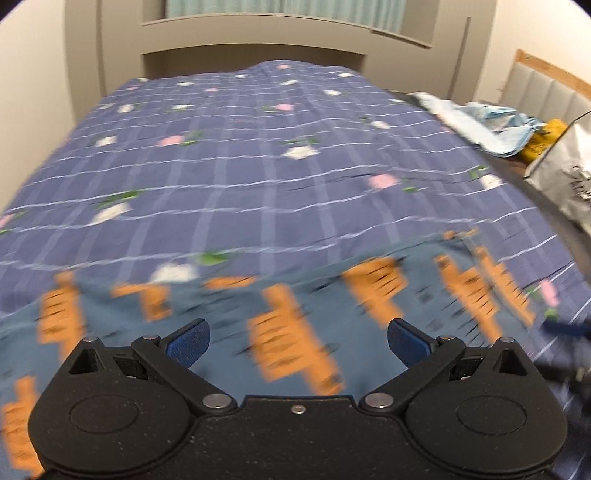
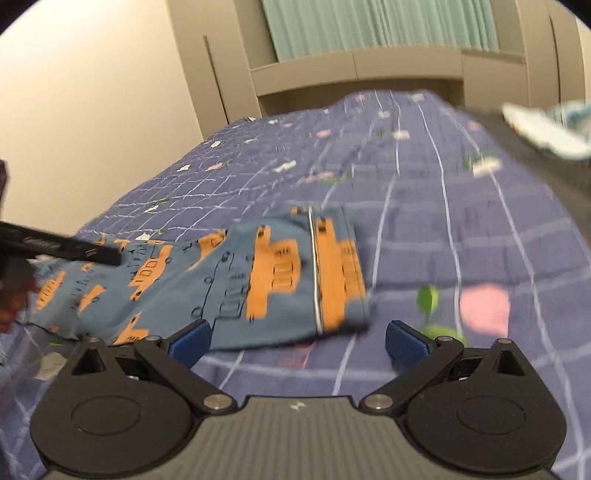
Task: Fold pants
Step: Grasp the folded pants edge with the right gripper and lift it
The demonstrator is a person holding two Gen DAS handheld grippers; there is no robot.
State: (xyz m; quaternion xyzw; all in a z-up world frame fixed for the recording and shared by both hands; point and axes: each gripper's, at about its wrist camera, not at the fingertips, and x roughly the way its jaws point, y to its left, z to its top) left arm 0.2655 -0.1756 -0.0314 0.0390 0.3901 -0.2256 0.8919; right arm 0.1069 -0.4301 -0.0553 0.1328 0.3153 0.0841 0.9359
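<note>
On bed, near edge: pants, blue with orange vehicle print, lying flat on the purple checked cover with pink and white flowers. In left wrist view, pants spread across the near part of the frame, far edge running left to right, heavy motion blur. Left gripper over the pants, jaws wide apart, nothing between blue pads; contact with cloth can't be told through the blur. In right wrist view, pants lying left of centre, cuff end with white piping toward the right, rest trailing off to the left. Right gripper spread wide, empty, over bare cover just right of the cuff; left pad at the near hem of the pants, touching or not unclear. Left gripper seen as a dark bar at far left, over the left part of the pants. Headboard at the far end, green curtain behind it. Pale blue cloth heap at far right beside the bed, yellow item and white bag near it.
</note>
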